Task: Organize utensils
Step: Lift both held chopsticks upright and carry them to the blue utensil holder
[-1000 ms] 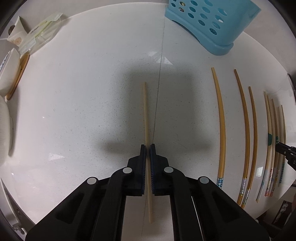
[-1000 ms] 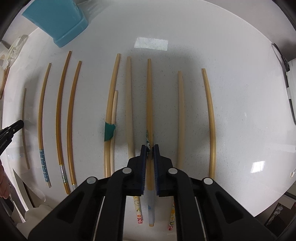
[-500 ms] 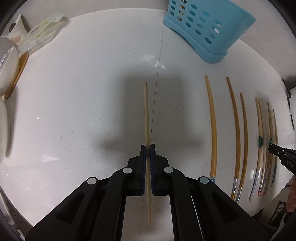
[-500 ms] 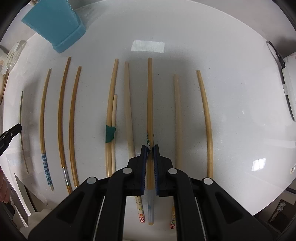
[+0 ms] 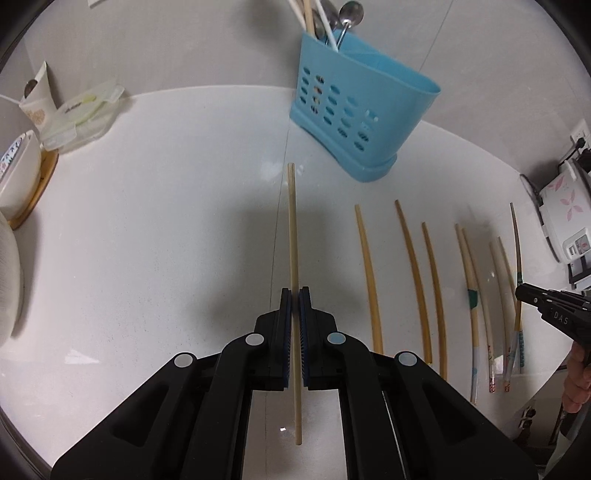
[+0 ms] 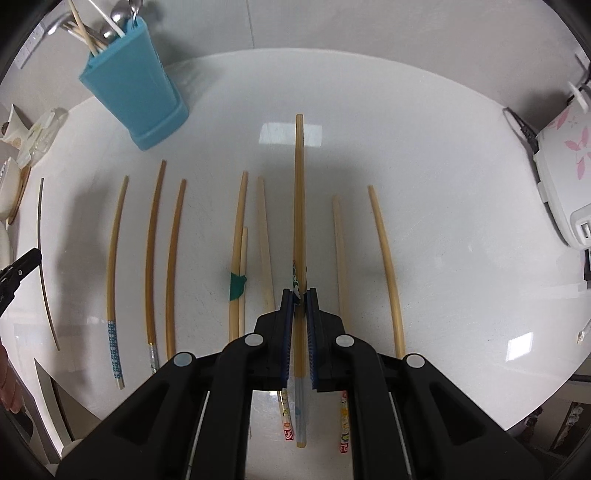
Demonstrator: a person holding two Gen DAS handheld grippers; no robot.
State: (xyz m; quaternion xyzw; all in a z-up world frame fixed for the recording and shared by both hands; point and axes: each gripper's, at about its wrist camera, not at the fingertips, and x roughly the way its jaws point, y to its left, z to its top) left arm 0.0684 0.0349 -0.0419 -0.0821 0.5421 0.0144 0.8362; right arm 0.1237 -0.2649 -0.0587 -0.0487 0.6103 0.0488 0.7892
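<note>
Left gripper (image 5: 294, 295) and right gripper (image 6: 300, 295) are both pointing steeply downward, jaws clamping tight.

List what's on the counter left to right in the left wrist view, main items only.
Bowl → clear plastic box → held chopstick → blue utensil holder → row of loose chopsticks → right gripper → rice cooker.

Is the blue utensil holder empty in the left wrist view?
No, the blue utensil holder already has utensils in it: a metal spoon and pale handles stick out above its rim.
</note>
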